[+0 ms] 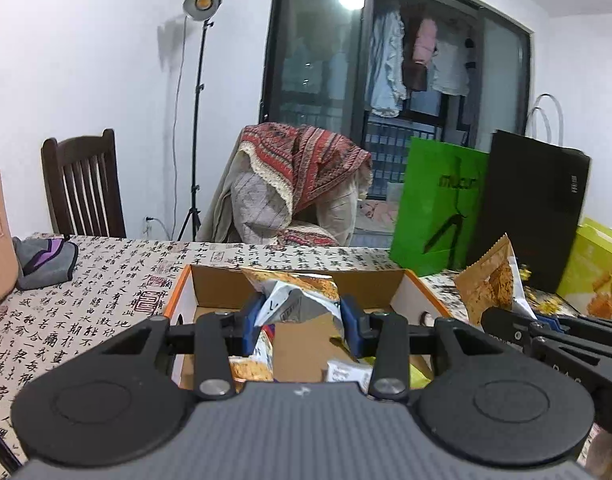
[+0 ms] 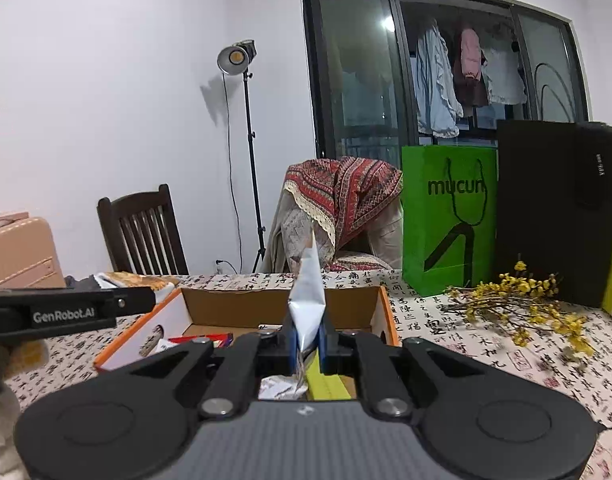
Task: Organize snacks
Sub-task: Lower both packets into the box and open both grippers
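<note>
An open cardboard box (image 1: 178, 296) with an orange rim stands on the table, several snack packets lying inside it. My left gripper (image 1: 300, 324) is shut on a crumpled white and orange snack packet (image 1: 298, 300), held above the box. In the right wrist view my right gripper (image 2: 307, 344) is shut on the thin edge of a silver-white snack packet (image 2: 307, 300) that stands upright over the same box (image 2: 389, 320). That right gripper's packet shows from its orange printed side in the left wrist view as a golden snack packet (image 1: 491, 280), with the right gripper's body (image 1: 545, 332) beside it.
A calligraphy-print tablecloth (image 1: 106, 300) covers the table. A green paper bag (image 2: 449, 224), a black bag (image 2: 553, 208) and dried yellow flowers (image 2: 517, 304) stand at the back right. A grey and purple pouch (image 1: 46, 260) lies at the left. Chairs and a lamp stand behind.
</note>
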